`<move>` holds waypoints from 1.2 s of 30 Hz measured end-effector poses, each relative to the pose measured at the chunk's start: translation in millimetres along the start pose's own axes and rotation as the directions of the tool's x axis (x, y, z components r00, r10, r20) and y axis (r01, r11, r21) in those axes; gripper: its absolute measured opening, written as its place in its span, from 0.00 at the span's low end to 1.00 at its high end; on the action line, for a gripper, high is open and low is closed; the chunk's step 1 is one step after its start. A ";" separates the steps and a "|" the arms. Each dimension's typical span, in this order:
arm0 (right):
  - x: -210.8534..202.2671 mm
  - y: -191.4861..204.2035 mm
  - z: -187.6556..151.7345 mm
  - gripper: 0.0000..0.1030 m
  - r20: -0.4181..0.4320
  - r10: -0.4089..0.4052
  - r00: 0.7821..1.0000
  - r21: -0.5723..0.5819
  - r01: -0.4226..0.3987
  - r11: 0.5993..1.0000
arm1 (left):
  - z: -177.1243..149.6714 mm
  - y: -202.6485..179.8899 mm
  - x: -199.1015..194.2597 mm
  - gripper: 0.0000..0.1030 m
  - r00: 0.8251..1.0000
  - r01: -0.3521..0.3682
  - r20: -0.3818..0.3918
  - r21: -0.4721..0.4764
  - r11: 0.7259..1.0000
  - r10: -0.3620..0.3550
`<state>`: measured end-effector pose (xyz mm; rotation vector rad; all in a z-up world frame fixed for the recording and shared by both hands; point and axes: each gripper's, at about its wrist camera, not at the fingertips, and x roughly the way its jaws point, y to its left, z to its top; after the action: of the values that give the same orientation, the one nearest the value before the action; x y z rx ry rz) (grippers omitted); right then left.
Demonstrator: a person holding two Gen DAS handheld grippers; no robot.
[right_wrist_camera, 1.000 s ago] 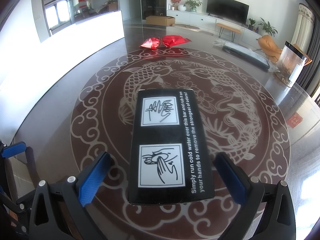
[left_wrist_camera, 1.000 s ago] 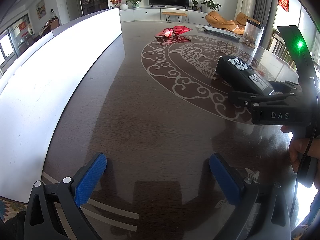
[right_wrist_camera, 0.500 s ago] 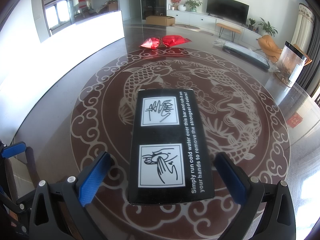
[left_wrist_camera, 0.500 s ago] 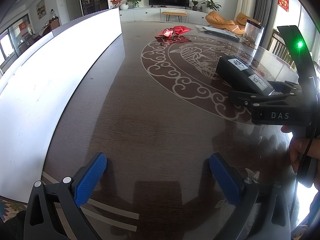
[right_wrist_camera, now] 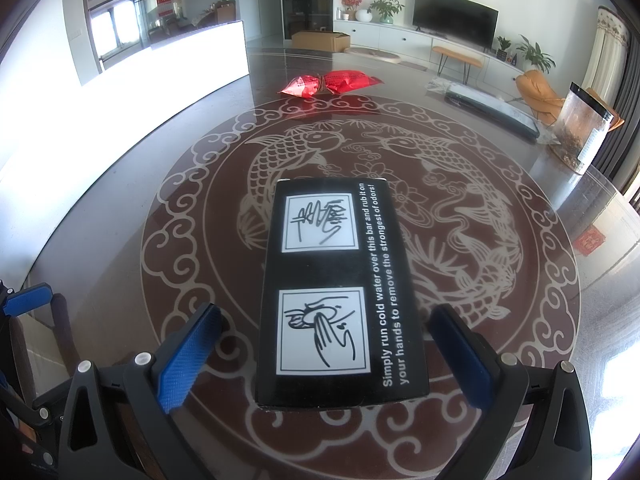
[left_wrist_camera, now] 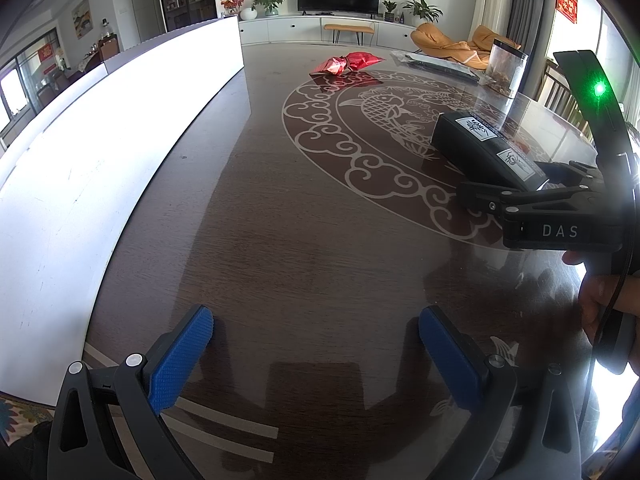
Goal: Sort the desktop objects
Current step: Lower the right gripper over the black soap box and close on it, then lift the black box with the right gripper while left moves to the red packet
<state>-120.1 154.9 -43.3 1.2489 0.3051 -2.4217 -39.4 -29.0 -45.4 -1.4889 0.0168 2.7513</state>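
We hold the right gripper (right_wrist_camera: 320,352) wide open, its blue pads (right_wrist_camera: 188,356) standing on either side of the near end of the black box (right_wrist_camera: 340,296) without touching it; a gap shows between each pad and the box's sides. The box lies flat on the desk (right_wrist_camera: 120,200), inside the round fish pattern at its middle, long axis running away from us, with two white hand-washing drawings and a line of white print on its upper face.

Our left gripper (left_wrist_camera: 316,344) is also spread wide and has hold of nothing; between its pads (left_wrist_camera: 180,356) we see only bare dark wood near the desk's near edge, beside the white panel (left_wrist_camera: 100,160) along the left edge. From this view the black box (left_wrist_camera: 484,152) sits toward the right side, with the right gripper's body just behind it.

Toward the far edge lies a red foil packet (right_wrist_camera: 332,82), tied at its middle. At the far right corner stands a clear container (right_wrist_camera: 584,128) with brownish material in its bottom; what that is we cannot tell. Next to it lies a long flat dark item (right_wrist_camera: 492,110) in clear wrapping.
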 end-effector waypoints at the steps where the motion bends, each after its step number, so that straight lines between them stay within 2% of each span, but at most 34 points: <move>1: -0.5 -0.2 0.5 1.00 0.000 0.002 1.000 0.000 -0.002 1.000 | 0.3 -0.5 -0.6 1.00 1.000 -0.002 -0.001 0.001 1.000 0.002; 2: -0.2 0.2 1.1 1.00 0.001 0.002 1.000 0.000 -0.002 1.000 | 0.4 0.0 -0.9 1.00 1.000 -0.001 -0.003 0.001 1.000 0.001; 4: -3.0 -0.7 2.5 0.86 0.027 -0.003 1.000 0.005 0.003 1.000 | 1.2 0.7 -1.4 1.00 1.000 0.003 -0.012 0.004 1.000 -0.003; 5: -5.9 -2.0 3.2 0.61 0.046 -0.012 0.999 0.013 0.012 1.000 | 2.2 0.7 -1.0 1.00 1.000 0.004 -0.019 0.007 1.000 -0.003; 6: -5.7 -3.5 3.6 0.58 0.047 -0.019 0.999 0.026 0.018 0.999 | 4.9 0.9 0.2 1.00 0.999 0.007 -0.033 0.012 1.000 -0.006; 11: -5.3 -8.7 4.7 0.58 0.047 -0.055 0.997 0.063 0.052 0.997 | 37.0 -0.5 19.8 1.00 0.992 0.070 -0.116 0.109 0.992 -0.058; 14: -5.7 -19.3 5.0 0.59 0.043 -0.085 0.995 0.121 0.079 0.990 | 75.8 8.3 45.9 1.00 0.987 0.068 -0.152 0.104 0.992 -0.052; 19: -7.8 -24.5 4.3 0.59 0.042 -0.101 0.994 0.149 0.094 0.984 | 154.4 25.2 100.0 1.00 0.991 0.039 -0.128 0.062 0.997 -0.031; 22: -8.3 -23.9 4.0 0.59 0.042 -0.101 0.994 0.149 0.094 0.984 | 199.8 21.8 129.2 1.00 0.991 0.048 -0.130 0.076 0.996 -0.038; 24: -8.4 -24.2 4.1 0.59 0.042 -0.101 0.994 0.149 0.094 0.984 | 227.5 10.6 147.1 1.00 0.989 0.074 -0.133 0.129 0.989 -0.056; 26: -8.0 -23.4 4.5 0.59 0.042 -0.102 0.994 0.148 0.095 0.984 | 247.9 0.6 160.1 1.00 0.988 0.096 -0.137 0.180 0.979 -0.072; 28: -8.4 -24.3 4.2 0.59 0.042 -0.102 0.994 0.148 0.094 0.984 | 269.0 -4.4 174.9 1.00 0.983 0.126 -0.153 0.192 0.973 -0.097; 34: -8.6 -24.0 3.0 0.59 0.043 -0.101 0.994 0.150 0.094 0.984 | 313.3 -19.9 202.6 1.00 0.984 0.113 -0.153 0.175 0.978 -0.086; 35: -8.5 -23.8 2.9 0.59 0.043 -0.103 0.994 0.149 0.096 0.984 | 315.8 -23.5 203.9 0.99 0.986 0.115 -0.144 0.186 0.976 -0.088; 36: -8.6 -24.0 2.6 0.59 0.043 -0.103 0.994 0.149 0.095 0.984 | 316.3 -25.7 202.2 0.92 0.987 0.121 -0.124 0.198 0.973 -0.098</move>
<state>-128.1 177.7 -34.5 1.2588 0.1808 -2.5970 -414.4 2.9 -41.8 -1.5382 0.2071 2.4890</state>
